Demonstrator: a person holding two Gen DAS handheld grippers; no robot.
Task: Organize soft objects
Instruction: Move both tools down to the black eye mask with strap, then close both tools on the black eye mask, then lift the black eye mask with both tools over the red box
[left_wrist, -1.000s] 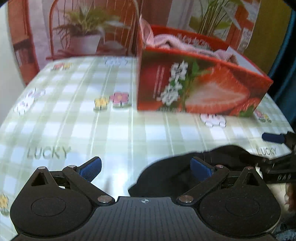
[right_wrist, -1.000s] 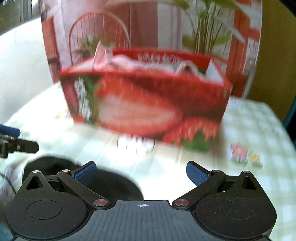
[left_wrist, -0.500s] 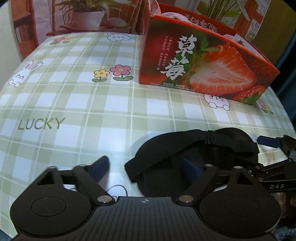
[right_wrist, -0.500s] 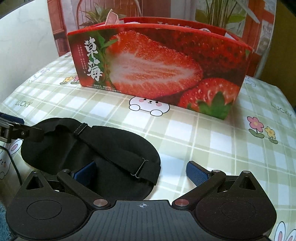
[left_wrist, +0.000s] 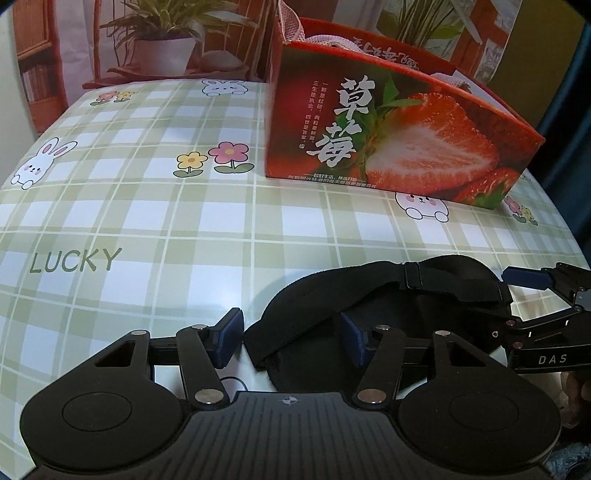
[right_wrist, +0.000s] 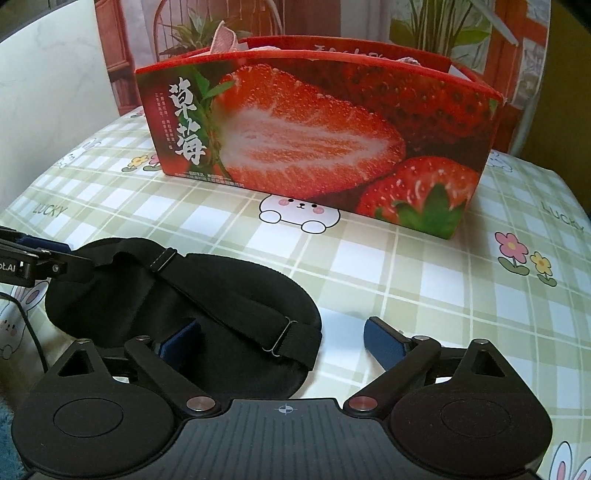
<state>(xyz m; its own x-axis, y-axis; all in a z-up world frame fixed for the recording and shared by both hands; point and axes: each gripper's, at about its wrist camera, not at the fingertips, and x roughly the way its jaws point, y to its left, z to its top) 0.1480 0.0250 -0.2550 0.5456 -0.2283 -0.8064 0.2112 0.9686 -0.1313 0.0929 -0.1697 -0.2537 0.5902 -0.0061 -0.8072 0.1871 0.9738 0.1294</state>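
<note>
Black fabric, one sleep mask with one elastic strap across its back, lies flat on the bench in front of both tools. A second ago the views were blurred and swinging, with the box looming; half a second ago they settled low over the mask, and now the left gripper has narrowed its jaws around the mask's near left end, where the strap loops. The jaws are partly closed but not clenched: a gap shows between the left pad and the strap, so nothing is grasped. The right gripper has its jaws spread wide, one finger over the mask's right lobe, the other over bare cloth. To my eye both tools are setting up a two-ended pick-up, so the lift has not begun.

Behind the mask stands one red strawberry box, well apart from it, with pink cloth poking above its rim; how many pieces is unclear. The mask probably belongs there. Count: two grippers, one mask, one box.
</note>
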